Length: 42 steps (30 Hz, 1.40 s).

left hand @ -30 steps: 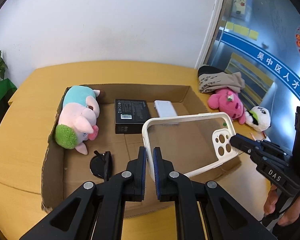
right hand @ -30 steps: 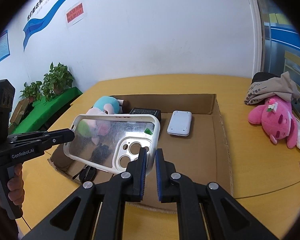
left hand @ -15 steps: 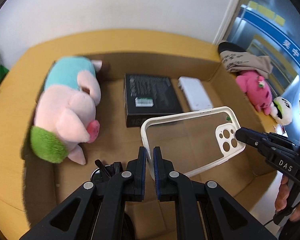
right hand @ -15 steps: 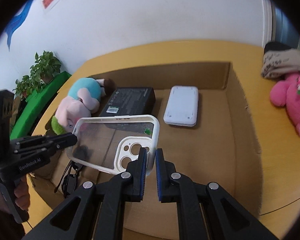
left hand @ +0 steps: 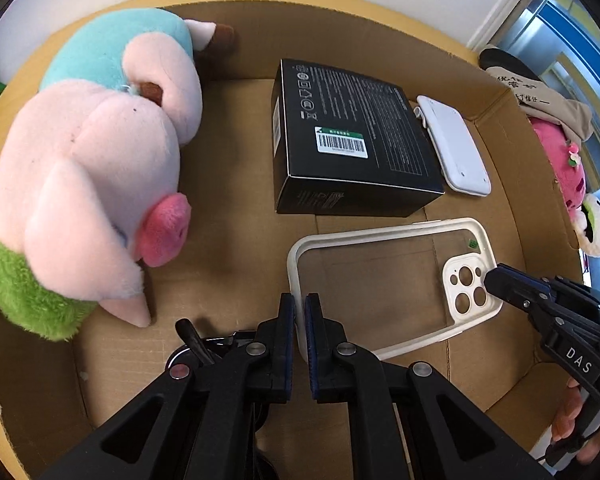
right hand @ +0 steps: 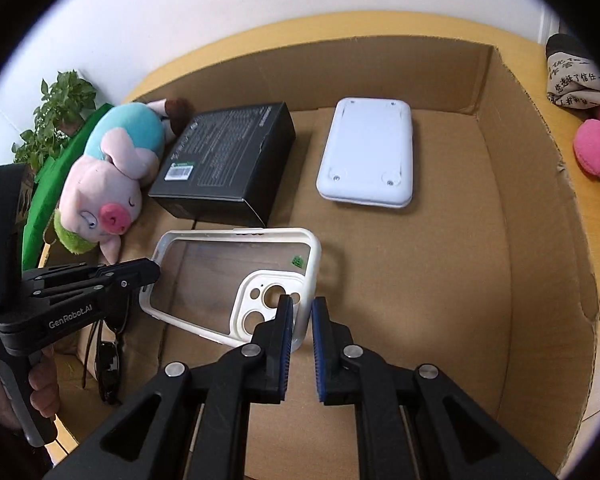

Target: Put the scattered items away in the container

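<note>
Both claws have sunk into the brown cardboard box (right hand: 540,208), lowering the clear white-rimmed phone case (left hand: 384,276) flat; left claw (left hand: 299,320) pinches one end, right claw (right hand: 300,330) has just been easing open around the other.

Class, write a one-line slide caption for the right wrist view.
Two grippers, left and right, lower a clear phone case into a cardboard box.
</note>
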Available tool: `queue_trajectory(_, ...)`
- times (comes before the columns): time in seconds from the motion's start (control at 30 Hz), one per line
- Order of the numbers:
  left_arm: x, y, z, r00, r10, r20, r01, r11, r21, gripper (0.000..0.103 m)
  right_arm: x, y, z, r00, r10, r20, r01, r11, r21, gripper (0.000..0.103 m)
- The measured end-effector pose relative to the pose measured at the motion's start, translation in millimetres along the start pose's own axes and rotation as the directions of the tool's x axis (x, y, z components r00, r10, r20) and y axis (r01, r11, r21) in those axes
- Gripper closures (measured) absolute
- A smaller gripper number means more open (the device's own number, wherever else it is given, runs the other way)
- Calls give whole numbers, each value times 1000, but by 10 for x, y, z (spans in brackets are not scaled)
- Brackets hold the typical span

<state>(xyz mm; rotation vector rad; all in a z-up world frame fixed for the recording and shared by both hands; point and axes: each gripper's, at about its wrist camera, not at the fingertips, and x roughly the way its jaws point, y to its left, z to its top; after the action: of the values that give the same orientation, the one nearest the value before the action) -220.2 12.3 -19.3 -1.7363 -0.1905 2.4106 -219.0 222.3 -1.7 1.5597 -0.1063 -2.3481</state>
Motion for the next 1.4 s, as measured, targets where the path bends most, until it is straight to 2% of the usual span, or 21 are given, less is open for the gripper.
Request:
queue_trajectory(0.07,-44,5,3,1000,5,19,-5,1000,-4,98,-19,15,-2,1000,2,8,-1,1000,-11,91)
queue_trajectory(0.13,-98,2,-19,999,27,42,-27,1000,1,95,-89,46,-28,999,0,38,1,1000,-22,72)
queue_trajectory(0.17,-136,-4,-39,997,46,58,-47,999,12,92,-127,54,-35,998,-3,57,4,1000,-18,52)
queue_trajectory(0.2,-173,-3,-49,996,56,73,-58,998,20,80,-210,54,-68,996,6,91,-5,1000,-9,41)
queue_trajectory(0.23,-242,-7,-84,993,61,98,-63,998,26,64,-295,61,-101,992,22,123,-21,1000,-6,40)
queue_trajectory(0.33,-620,-30,-270,966,58,252,-71,997,40,35,-630,139,-313,970,32,241,-23,999,-37,37)
queue_trajectory(0.37,-809,-55,-403,940,69,333,-90,995,49,32,-723,170,-405,961,27,273,-14,999,-50,32)
queue_trajectory(0.43,-1050,-82,-640,885,92,456,-131,990,56,17,-944,225,-682,932,0,364,25,998,-63,27)
queue_trajectory(0.5,-1279,-96,-967,814,112,570,-165,985,43,9,-1103,259,-984,895,-35,445,75,995,-72,25)
queue_trajectory(0.57,-1404,-84,-1268,757,114,643,-169,985,25,3,-1155,279,-1252,862,-68,501,130,987,-90,25)
queue_trajectory(0.63,-1427,-80,-1578,689,182,701,-216,975,-41,0,-1114,251,-1433,846,-81,528,153,984,-94,25)
queue_trajectory(0.7,-1337,-49,-1776,654,232,719,-250,965,-85,0,-1075,187,-1527,836,-105,538,167,984,-68,25)
queue_trajectory(0.8,-1185,6,-1965,644,246,725,-255,962,-100,0,-972,114,-1602,822,-127,555,174,984,-32,25)
queue_trajectory(0.87,-1055,27,-1991,664,232,711,-244,966,-88,0,-904,114,-1644,816,-133,563,179,983,-28,25)
queue_trajectory(0.9,-989,26,-1988,672,226,705,-236,968,-85,0,-886,133,-1664,802,-142,580,197,980,-33,23)
queue_trajectory(1.0,-877,-10,-2002,670,219,709,-238,968,-74,0,-855,180,-1716,783,-164,600,230,973,-34,22)
queue_trajectory(1.07,-835,0,-1988,684,207,700,-221,973,-71,0,-825,171,-1754,768,-159,620,232,972,-38,21)
queue_trajectory(1.1,-813,30,-1979,696,186,694,-196,978,-65,0,-825,160,-1762,769,-150,621,224,974,-43,21)
queue_trajectory(1.17,-830,56,-1973,705,168,689,-176,983,-60,0,-823,159,-1773,769,-153,621,227,973,-41,21)
queue_trajectory(1.33,-856,30,-1966,702,181,689,-191,980,-63,0,-828,135,-1789,771,-148,619,223,974,-45,19)
queue_trajectory(1.4,-853,52,-1957,709,166,685,-173,983,-59,0,-821,132,-1787,772,-147,618,222,974,-46,19)
